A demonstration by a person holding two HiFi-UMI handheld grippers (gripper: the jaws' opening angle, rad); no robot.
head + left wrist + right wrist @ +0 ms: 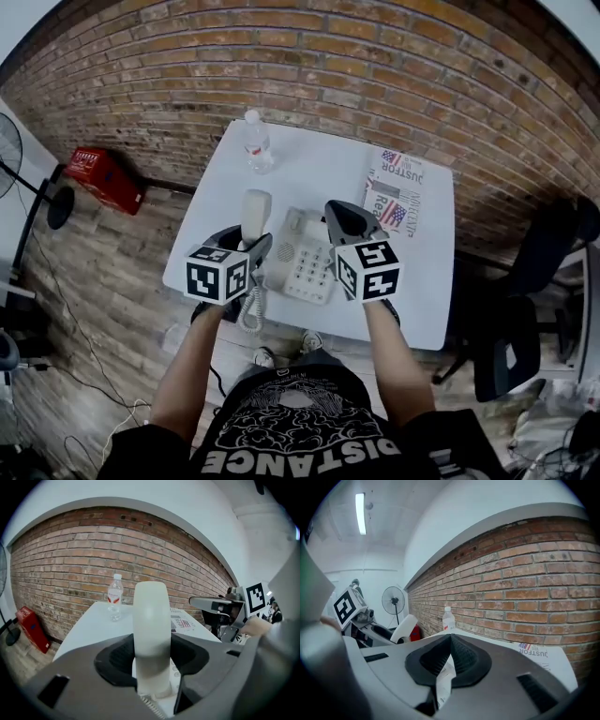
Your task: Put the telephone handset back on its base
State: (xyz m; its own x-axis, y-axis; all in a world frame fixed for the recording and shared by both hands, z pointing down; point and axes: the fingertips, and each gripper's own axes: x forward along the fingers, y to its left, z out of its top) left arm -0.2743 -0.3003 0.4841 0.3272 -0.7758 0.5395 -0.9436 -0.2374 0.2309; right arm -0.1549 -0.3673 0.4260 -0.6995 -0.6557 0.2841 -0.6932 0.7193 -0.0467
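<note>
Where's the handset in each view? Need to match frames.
Head view: handset left of centre, upright in the left gripper.
Left gripper view: dead centre, clamped between the jaws.
Right gripper view: left side, tilted, sticking up from the left gripper.
Shared landmark: the water bottle, beyond the handset in all three.

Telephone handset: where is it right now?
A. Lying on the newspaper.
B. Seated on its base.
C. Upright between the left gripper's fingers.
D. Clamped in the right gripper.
C: the left gripper view shows the handset standing upright, clamped between the fingers of the left gripper, and the head view shows it is not lying on the base.
</note>
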